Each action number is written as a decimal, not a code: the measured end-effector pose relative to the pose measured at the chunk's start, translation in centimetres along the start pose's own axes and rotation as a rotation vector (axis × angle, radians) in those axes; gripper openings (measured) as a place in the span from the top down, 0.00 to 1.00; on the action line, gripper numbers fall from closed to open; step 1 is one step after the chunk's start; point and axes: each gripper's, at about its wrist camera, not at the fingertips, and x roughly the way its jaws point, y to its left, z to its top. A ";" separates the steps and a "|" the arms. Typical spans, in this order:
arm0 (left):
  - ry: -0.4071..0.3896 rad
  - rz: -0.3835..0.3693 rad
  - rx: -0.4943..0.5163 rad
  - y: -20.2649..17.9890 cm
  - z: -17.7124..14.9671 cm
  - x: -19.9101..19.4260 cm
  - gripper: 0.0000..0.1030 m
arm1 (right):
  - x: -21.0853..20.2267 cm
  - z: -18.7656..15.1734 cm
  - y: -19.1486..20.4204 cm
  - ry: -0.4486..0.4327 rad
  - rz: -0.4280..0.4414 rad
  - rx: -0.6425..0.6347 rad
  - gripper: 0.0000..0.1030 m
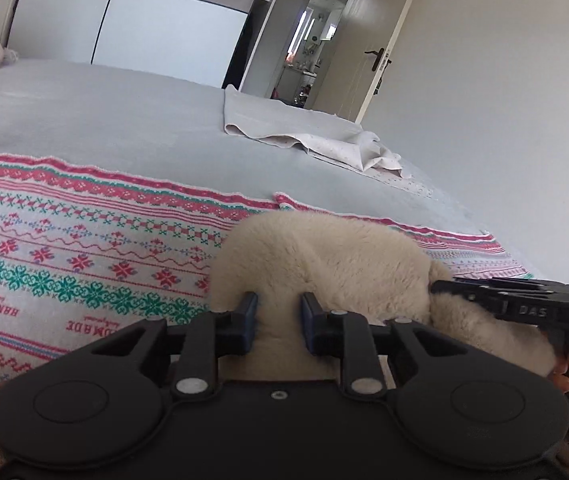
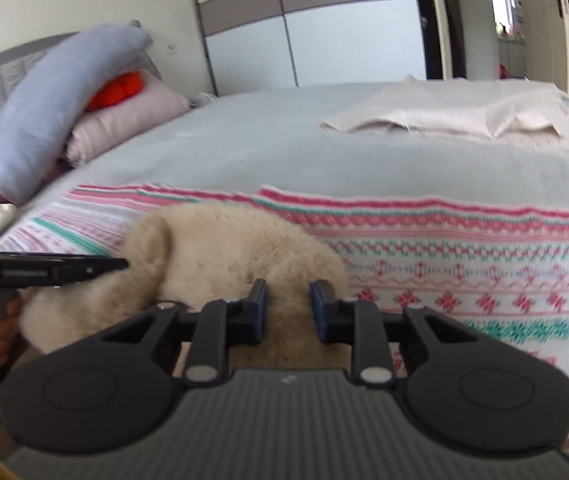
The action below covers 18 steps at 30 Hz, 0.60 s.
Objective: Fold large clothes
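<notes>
A large garment with a red, green and white knit pattern [image 1: 64, 248] lies spread on the near part of the grey bed [image 1: 124, 120]; it also shows in the right wrist view [image 2: 464, 264]. Its cream fleece lining [image 1: 324, 264] is bunched up at the near edge [image 2: 220, 248]. My left gripper [image 1: 278, 312] is shut on the fleece. My right gripper [image 2: 287, 300] is shut on the fleece too, and it shows side-on at the right of the left wrist view [image 1: 440, 286]. The left gripper shows side-on in the right wrist view [image 2: 120, 264].
A folded beige cloth [image 1: 316, 140] lies on the far side of the bed [image 2: 456, 116]. Stacked pillows and blankets [image 2: 44, 116] sit at the headboard. A white wardrobe [image 1: 124, 20] and an open door [image 1: 368, 56] stand behind the bed.
</notes>
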 end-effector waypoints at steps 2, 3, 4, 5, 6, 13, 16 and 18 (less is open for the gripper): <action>-0.017 0.016 0.022 -0.1 -0.2 0.3 0.72 | 0.0 0.0 0.6 -0.006 -0.017 -0.020 0.77; -0.026 0.014 0.017 0.0 -0.2 0.3 0.72 | -0.5 -0.2 0.7 -0.012 -0.024 -0.027 0.76; -0.039 0.010 0.013 0.0 -0.2 0.1 0.71 | -0.8 -0.3 0.8 -0.020 -0.030 -0.023 0.74; -0.056 0.010 0.012 -0.1 -0.1 -0.2 0.70 | -1.3 -0.3 0.8 -0.030 -0.040 -0.006 0.71; -0.066 0.023 0.010 -0.4 0.0 -0.8 0.65 | -2.2 0.0 0.7 -0.035 -0.056 0.015 0.65; -0.073 0.159 0.061 -4.6 0.5 -5.2 0.25 | -13.9 0.7 1.4 -0.029 -0.228 0.018 0.36; -0.044 0.193 0.024 -5.7 0.4 -7.9 0.04 | -20.0 0.5 0.4 -0.037 -0.318 0.062 0.19; -0.037 0.185 -0.005 -6.0 0.0 -10.0 0.01 | -23.9 0.1 -0.6 -0.043 -0.374 0.098 0.12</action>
